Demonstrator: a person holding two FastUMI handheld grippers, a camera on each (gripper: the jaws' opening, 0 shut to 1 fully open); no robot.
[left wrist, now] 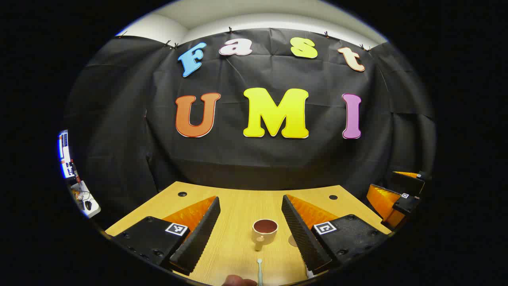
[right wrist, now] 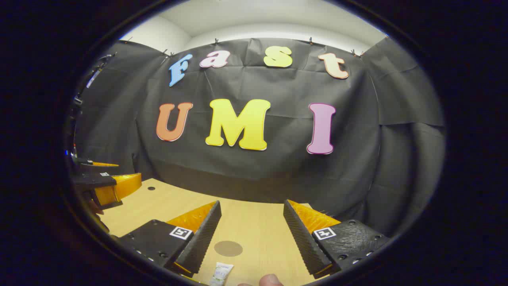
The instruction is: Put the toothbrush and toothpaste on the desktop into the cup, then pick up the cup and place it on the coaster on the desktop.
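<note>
In the left gripper view a cream cup (left wrist: 265, 230) with a dark inside stands upright on the wooden desktop (left wrist: 238, 214), its handle toward me, between my open left gripper (left wrist: 251, 232) fingers but farther off. A pale toothbrush (left wrist: 259, 271) lies near the bottom edge, in line with the cup. The round brown coaster (left wrist: 293, 240) peeks out right of the cup, partly behind the right finger. In the right gripper view my right gripper (right wrist: 250, 238) is open above the desk; the coaster (right wrist: 228, 248) lies between its fingers and the white toothpaste tube (right wrist: 221, 274) lies nearer, at the bottom.
The other gripper (left wrist: 397, 196) hangs at the desk's right edge in the left gripper view, and as an orange-and-black shape (right wrist: 105, 182) at the left in the right gripper view. Two small cable holes (left wrist: 182, 194) mark the desk's far corners. A fingertip (right wrist: 271, 280) shows at the bottom.
</note>
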